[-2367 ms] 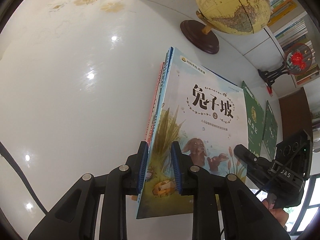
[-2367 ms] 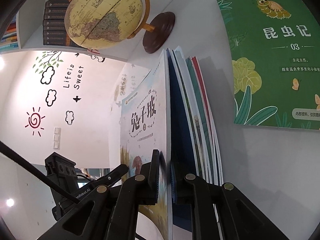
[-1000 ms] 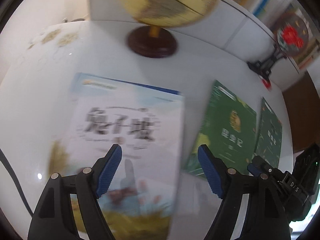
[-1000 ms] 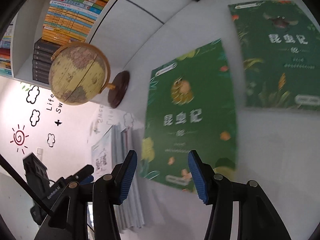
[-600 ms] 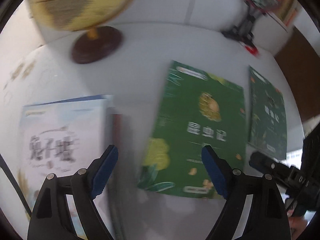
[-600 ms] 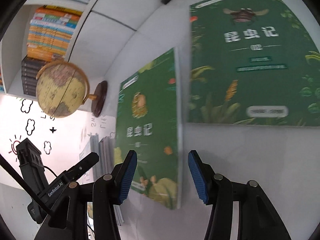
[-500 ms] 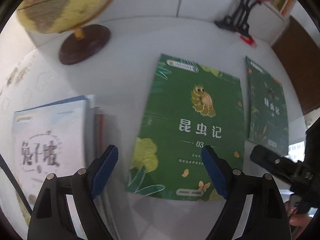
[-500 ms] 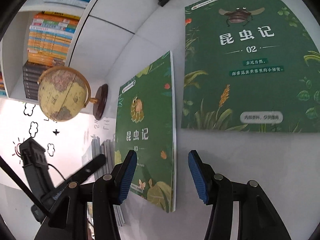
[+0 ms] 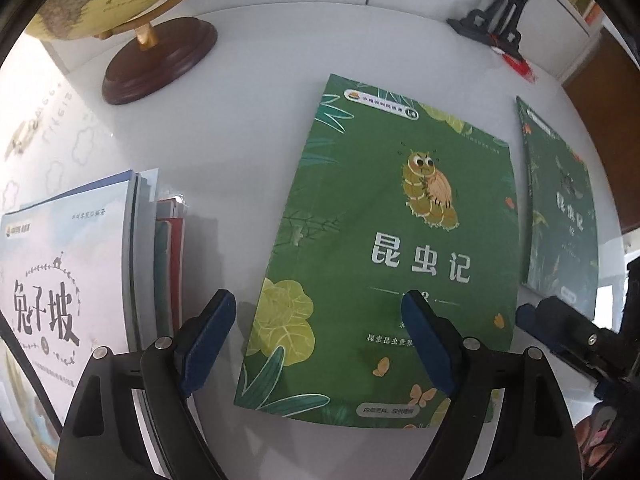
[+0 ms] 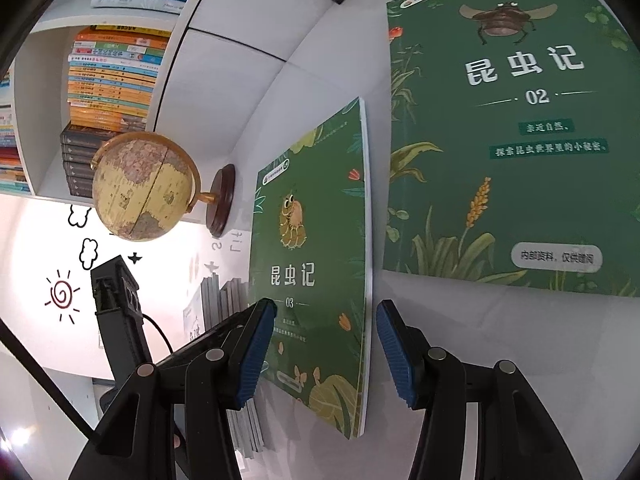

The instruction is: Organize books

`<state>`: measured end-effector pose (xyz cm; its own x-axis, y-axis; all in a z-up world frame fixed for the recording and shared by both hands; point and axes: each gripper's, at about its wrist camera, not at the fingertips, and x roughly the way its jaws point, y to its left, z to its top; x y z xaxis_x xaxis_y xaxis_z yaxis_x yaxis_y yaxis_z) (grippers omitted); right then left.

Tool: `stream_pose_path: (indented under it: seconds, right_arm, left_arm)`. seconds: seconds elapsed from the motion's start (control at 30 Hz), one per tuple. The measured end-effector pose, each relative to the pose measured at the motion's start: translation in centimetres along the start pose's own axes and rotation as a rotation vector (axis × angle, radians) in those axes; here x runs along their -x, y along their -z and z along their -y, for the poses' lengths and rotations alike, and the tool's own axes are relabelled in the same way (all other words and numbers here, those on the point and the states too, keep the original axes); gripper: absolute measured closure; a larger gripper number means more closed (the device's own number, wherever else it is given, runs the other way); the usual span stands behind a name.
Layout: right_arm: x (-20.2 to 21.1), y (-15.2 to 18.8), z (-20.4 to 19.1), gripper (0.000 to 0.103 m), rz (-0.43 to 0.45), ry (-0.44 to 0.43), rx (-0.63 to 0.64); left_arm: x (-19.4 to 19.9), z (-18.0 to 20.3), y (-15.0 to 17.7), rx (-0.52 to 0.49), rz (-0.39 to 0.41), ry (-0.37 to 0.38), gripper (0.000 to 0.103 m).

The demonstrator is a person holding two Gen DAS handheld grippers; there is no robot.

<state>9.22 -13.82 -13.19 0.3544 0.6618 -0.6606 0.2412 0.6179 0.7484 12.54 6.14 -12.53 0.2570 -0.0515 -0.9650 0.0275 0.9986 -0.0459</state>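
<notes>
Now we point our left gripper [image 9: 316, 344] steeply down with jaws wide over the lower part of green book 03 [image 9: 396, 248], which lies flat mid-table [image 9: 248, 120], gripping nothing. Our right gripper [image 10: 326, 350], half open and empty, straddles that book's right edge, beside green book 02 [image 10: 516, 128]. The stack of books [image 9: 68, 280] at the table's left edge is cut off.
</notes>
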Motion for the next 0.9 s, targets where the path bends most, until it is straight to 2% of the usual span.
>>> stream_pose_path:
  seconds: [0.23, 0.6, 0.7, 0.8, 0.9]
  right_arm:
    - [0.3, 0.1, 0.6, 0.051, 0.013, -0.026, -0.019]
    - [0.5, 0.1, 0.9, 0.051, -0.004, -0.021, -0.043]
    - [0.5, 0.1, 0.9, 0.05, -0.008, -0.027, -0.06]
    - [0.4, 0.1, 1.0, 0.05, -0.014, -0.051, -0.064]
    - [0.4, 0.2, 1.1, 0.05, -0.023, -0.071, -0.053]
  left_arm:
    - [-0.5, 0.7, -0.3, -0.028, -0.021, -0.004, 0.019]
    - [-1.9, 2.1, -3.0, -0.088, -0.12, 0.012, 0.012]
    - [-2.4, 1.9, -4.4, -0.07, -0.143, 0.047, 0.009]
    - [-2.3, 1.6, -5.2, -0.017, -0.159, 0.138, 0.008]
    - [-2.4, 2.2, -5.1, -0.034, -0.197, 0.138, 0.008]
